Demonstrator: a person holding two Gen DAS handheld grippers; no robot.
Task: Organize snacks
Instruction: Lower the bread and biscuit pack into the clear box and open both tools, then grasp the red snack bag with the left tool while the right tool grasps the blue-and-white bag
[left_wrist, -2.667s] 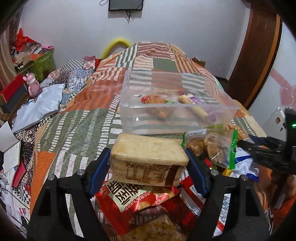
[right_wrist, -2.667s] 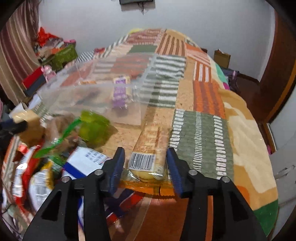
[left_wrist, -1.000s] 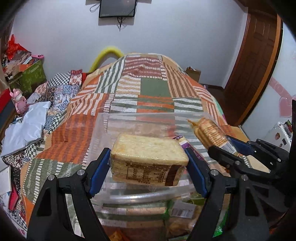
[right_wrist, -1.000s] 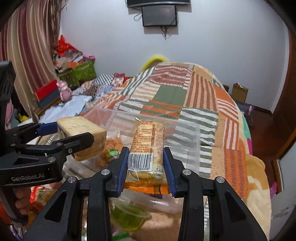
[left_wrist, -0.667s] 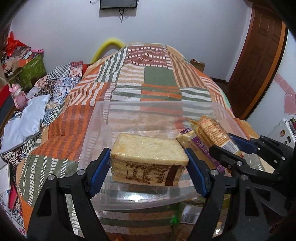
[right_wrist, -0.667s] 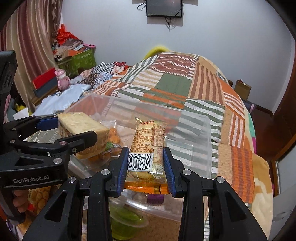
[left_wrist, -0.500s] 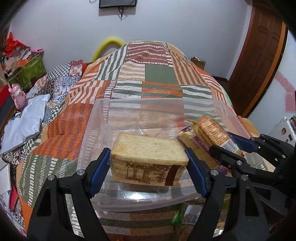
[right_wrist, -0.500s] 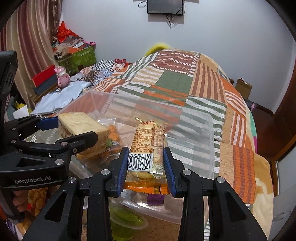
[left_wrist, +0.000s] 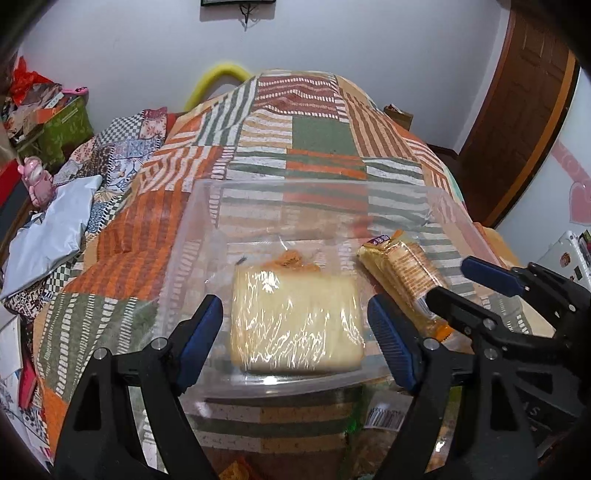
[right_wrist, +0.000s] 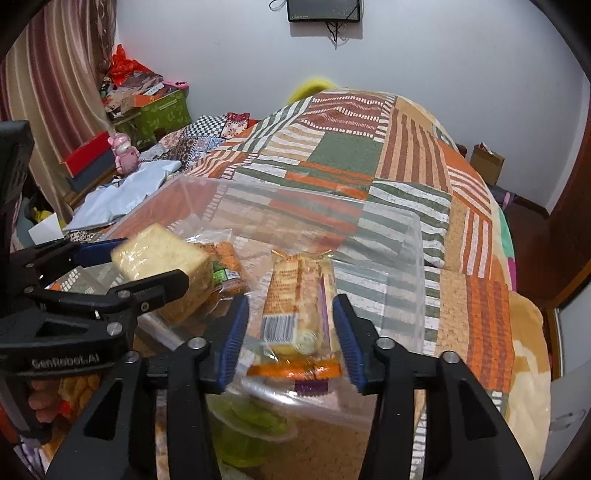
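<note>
A clear plastic bin (left_wrist: 424, 199) (right_wrist: 417, 258) sits on the patchwork bed. My left gripper (left_wrist: 295, 328) is open over the bin's near rim. A wrapped slab of pale cake (left_wrist: 295, 317) (right_wrist: 166, 258) lies loose between its jaws, dropping into the bin. My right gripper (right_wrist: 290, 336) is open too. The orange-wrapped biscuit pack (right_wrist: 295, 306) (left_wrist: 410, 280) sits free between its pads, inside the bin on a purple pack (right_wrist: 310, 387). An orange snack bag (right_wrist: 225, 258) lies in the bin behind the cake.
A green jelly cup (right_wrist: 251, 421) and more snack packets (left_wrist: 384, 417) lie on the bed in front of the bin. Clutter, boxes and a pink toy (right_wrist: 123, 153) line the left wall. A wooden door (left_wrist: 517, 110) stands on the right.
Both grippers have opened. The cake and the biscuit pack, gripped half a second ago, have come free and dropped into the bin.
</note>
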